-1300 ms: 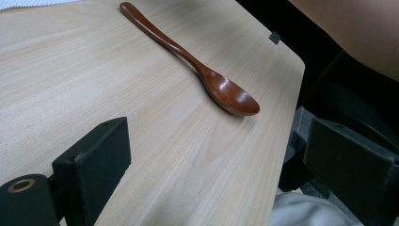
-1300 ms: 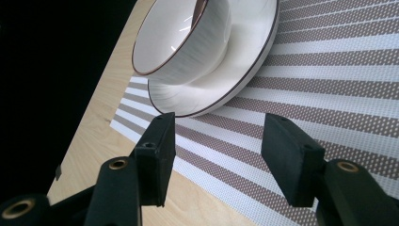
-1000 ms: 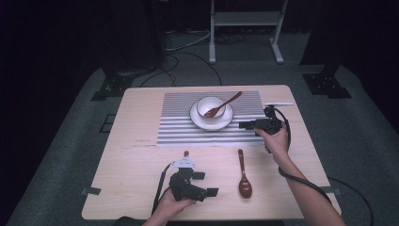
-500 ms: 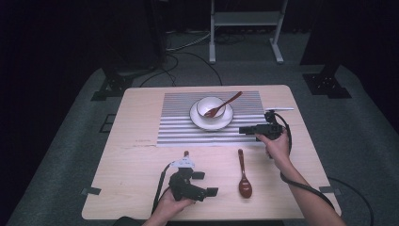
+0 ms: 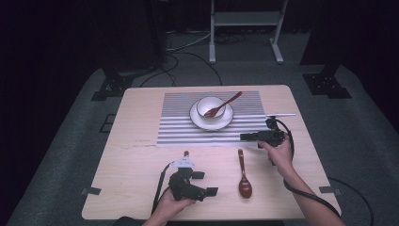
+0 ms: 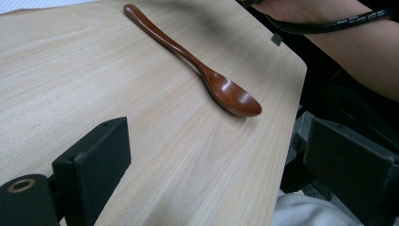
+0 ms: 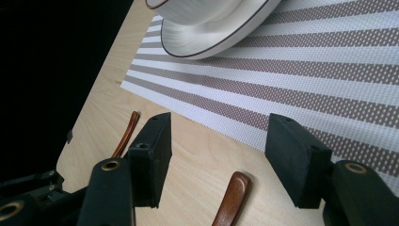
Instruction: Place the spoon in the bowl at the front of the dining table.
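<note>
Table [image 5: 141, 165]: pale wood, straight grain, rounded corners, matte top.
Mat [image 5: 179, 127]: rectangular woven sheet in grey-brown and white stripes, dotted weave in the right gripper view [image 7: 329, 70]; lies flat on the far half of the table.
Plate [image 5: 197, 120]: round, white, glossy, thin dark rim line [image 7: 211, 42]; sits on the mat.
Bowl [image 5: 210, 106]: white, round, smooth; stands on the plate.
Fork [image 5: 225, 103]: reddish-brown wood; tines in the bowl, handle slanting out over the rim.
Spoon [image 5: 243, 173]: dark reddish-brown polished wood, slim, gently curved handle, oval glossy bowl facing up [image 6: 233, 96]; lies flat on bare table in front of the mat, between the two grippers, its bowl towards the person.
Right gripper [image 5: 245, 137]: black, blocky, flat square pads; held level just above the mat's near edge. Jaws stand wide apart and have just been opening; nothing is pressed between them. The tip of the spoon handle [image 7: 233, 197] lies on the table below the gap, not touched.
Left gripper [image 5: 205, 183]: black, grey plate on top; rests near the table's front edge, left of the spoon. Jaws spread wide with bare table between them [image 6: 202, 174]; the spoon lies ahead, well clear.
</note>
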A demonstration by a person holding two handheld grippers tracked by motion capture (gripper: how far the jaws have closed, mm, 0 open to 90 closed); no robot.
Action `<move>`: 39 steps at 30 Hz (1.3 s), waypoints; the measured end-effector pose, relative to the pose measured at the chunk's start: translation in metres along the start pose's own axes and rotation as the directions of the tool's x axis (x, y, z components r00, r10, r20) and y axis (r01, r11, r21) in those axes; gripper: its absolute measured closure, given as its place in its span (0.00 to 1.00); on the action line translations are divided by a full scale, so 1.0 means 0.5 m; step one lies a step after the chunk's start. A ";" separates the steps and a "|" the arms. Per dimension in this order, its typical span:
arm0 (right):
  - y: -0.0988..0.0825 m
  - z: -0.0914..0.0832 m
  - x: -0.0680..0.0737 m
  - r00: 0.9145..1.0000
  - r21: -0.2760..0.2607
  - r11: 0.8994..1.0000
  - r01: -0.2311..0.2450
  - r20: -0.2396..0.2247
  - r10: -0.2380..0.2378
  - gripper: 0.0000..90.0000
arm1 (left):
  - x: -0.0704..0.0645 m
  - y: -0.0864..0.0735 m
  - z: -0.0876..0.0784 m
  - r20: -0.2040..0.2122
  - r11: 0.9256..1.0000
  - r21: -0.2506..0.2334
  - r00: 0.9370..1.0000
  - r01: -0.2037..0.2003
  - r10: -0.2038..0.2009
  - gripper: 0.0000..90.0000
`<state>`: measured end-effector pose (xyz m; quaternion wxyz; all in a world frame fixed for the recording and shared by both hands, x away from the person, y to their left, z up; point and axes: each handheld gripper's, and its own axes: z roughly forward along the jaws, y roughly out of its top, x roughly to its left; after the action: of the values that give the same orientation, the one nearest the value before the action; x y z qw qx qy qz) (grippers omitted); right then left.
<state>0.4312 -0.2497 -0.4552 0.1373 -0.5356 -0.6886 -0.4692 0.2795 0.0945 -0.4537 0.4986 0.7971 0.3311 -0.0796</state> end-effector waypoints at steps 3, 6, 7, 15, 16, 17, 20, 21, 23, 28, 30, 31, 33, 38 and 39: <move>-0.007 -0.004 -0.001 1.000 -0.001 1.000 0.003 -0.002 -0.003 0.45 | 0.000 0.000 0.000 -0.001 1.000 0.001 1.000 0.000 0.000 0.07; -0.015 -0.008 -0.002 1.000 -0.001 1.000 0.004 -0.005 -0.004 0.45 | 0.000 0.000 0.000 -0.001 1.000 0.000 1.000 0.000 0.000 0.07; -0.018 -0.009 -0.002 1.000 -0.002 1.000 0.004 -0.005 -0.004 0.45 | 0.001 0.000 0.000 -0.001 1.000 0.000 1.000 -0.002 0.002 0.07; -0.040 -0.016 0.003 1.000 -0.002 1.000 0.024 -0.007 -0.024 0.44 | 0.001 0.000 0.000 -0.002 1.000 -0.001 1.000 0.000 0.000 0.07; -0.042 -0.017 0.004 1.000 -0.002 1.000 0.024 -0.008 -0.024 0.44 | 0.001 0.000 0.000 -0.001 1.000 -0.001 1.000 0.000 0.000 0.07; -0.042 -0.017 0.004 1.000 -0.002 1.000 0.024 -0.008 -0.024 0.44 | 0.001 0.000 0.000 -0.002 1.000 -0.001 1.000 0.000 0.000 0.07; -0.049 -0.018 0.003 1.000 -0.001 1.000 0.029 -0.008 -0.029 0.43 | 0.001 -0.001 0.000 -0.002 1.000 -0.002 1.000 0.000 0.000 0.07; -0.051 -0.018 0.003 0.999 0.001 0.999 0.032 -0.007 -0.032 0.43 | 0.001 -0.001 0.000 -0.002 1.000 -0.002 1.000 0.000 0.000 0.07; -0.057 -0.020 0.003 0.999 0.003 0.999 0.036 -0.008 -0.036 0.43 | 0.002 -0.001 0.000 -0.003 1.000 -0.001 1.000 0.000 0.000 0.07; -0.070 -0.023 0.008 0.999 0.005 0.999 0.047 -0.010 -0.047 0.43 | 0.002 -0.001 -0.001 -0.004 1.000 -0.002 1.000 0.001 -0.001 0.07; -0.076 -0.025 0.011 0.999 0.004 0.999 0.050 -0.016 -0.050 0.42 | 0.002 -0.001 0.000 -0.004 1.000 -0.002 1.000 0.001 -0.001 0.07; -0.079 -0.026 0.012 0.998 0.005 0.999 0.051 -0.021 -0.051 0.42 | 0.002 -0.001 0.000 -0.004 1.000 -0.003 1.000 0.002 -0.002 0.07; -0.082 -0.026 0.013 0.998 0.005 0.999 0.053 -0.022 -0.053 0.42 | 0.003 -0.001 0.000 -0.004 1.000 -0.002 1.000 0.002 -0.002 0.07; -0.091 -0.028 0.016 0.998 0.006 0.998 0.063 -0.022 -0.063 0.42 | 0.003 -0.002 -0.001 -0.004 1.000 -0.002 1.000 0.002 -0.002 0.07; -0.093 -0.030 0.016 0.998 0.007 0.998 0.064 -0.023 -0.064 0.42 | 0.003 -0.002 -0.001 -0.004 1.000 -0.002 1.000 0.002 -0.002 0.07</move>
<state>0.3833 -0.2560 -0.4653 0.1321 -0.5076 -0.7054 -0.4768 0.2801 0.0957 -0.4549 0.4984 0.7967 0.3329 -0.0780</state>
